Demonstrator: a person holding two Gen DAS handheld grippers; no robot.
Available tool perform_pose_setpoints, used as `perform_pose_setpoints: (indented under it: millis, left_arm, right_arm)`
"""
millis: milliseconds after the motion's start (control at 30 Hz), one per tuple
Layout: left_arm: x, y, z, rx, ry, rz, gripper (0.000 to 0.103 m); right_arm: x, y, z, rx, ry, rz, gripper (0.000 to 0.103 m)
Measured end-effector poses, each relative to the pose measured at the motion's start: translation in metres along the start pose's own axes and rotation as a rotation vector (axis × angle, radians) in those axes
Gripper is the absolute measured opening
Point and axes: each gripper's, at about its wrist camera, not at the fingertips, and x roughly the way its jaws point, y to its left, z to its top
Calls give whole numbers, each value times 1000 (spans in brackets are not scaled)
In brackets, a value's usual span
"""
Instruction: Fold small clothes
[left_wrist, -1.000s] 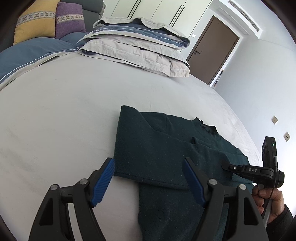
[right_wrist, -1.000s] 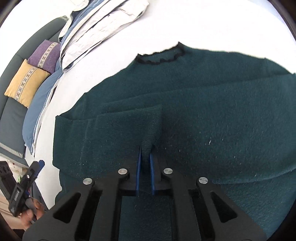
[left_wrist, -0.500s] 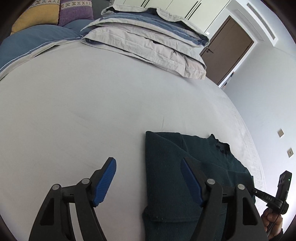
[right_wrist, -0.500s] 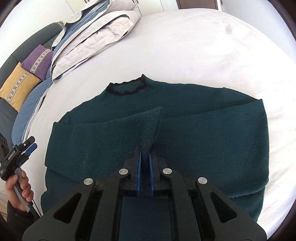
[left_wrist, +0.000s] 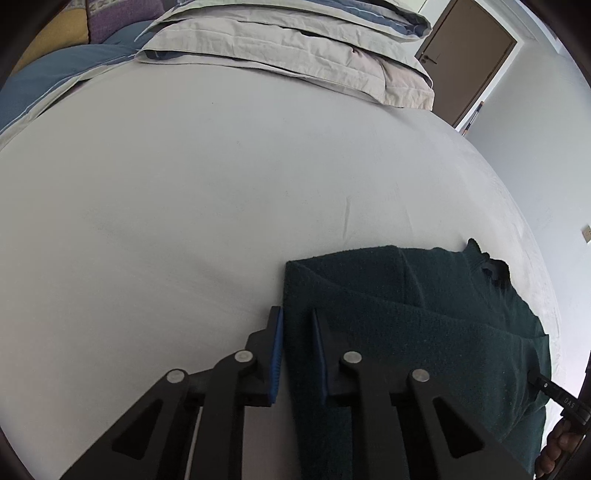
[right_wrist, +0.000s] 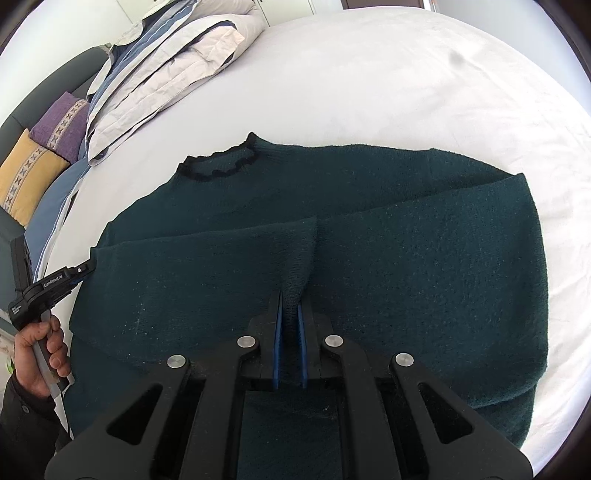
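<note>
White bed (right_wrist: 388, 92) (collar visible rightward): both grippers (left_wrist: 297, 350) (right_wrist: 290, 332) clamp the green sweater (right_wrist: 406, 258).

The sweater (right_wrist: 369, 229) lies on the bed (right_wrist: 406, 85) near the camera, with the folded duvet (right_wrist: 166, 62) far left and the cushions (right_wrist: 44, 155) further left behind it.
</note>
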Motion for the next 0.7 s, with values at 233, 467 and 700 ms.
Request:
perform_pose_setpoints:
  millis: [233, 467, 700]
  left_arm:
    - [2, 5, -4, 13, -17, 0, 14]
    - [-34, -15, -7, 56, -86, 36, 13]
    - [-43, -26, -41, 150, -40, 19, 13]
  right_arm:
    - [14, -7, 0, 41, -18, 9, 6]
    - [-5, -1, -3, 37, -50, 22, 7]
    - [-9, -1, -19, 48, -32, 23, 7]
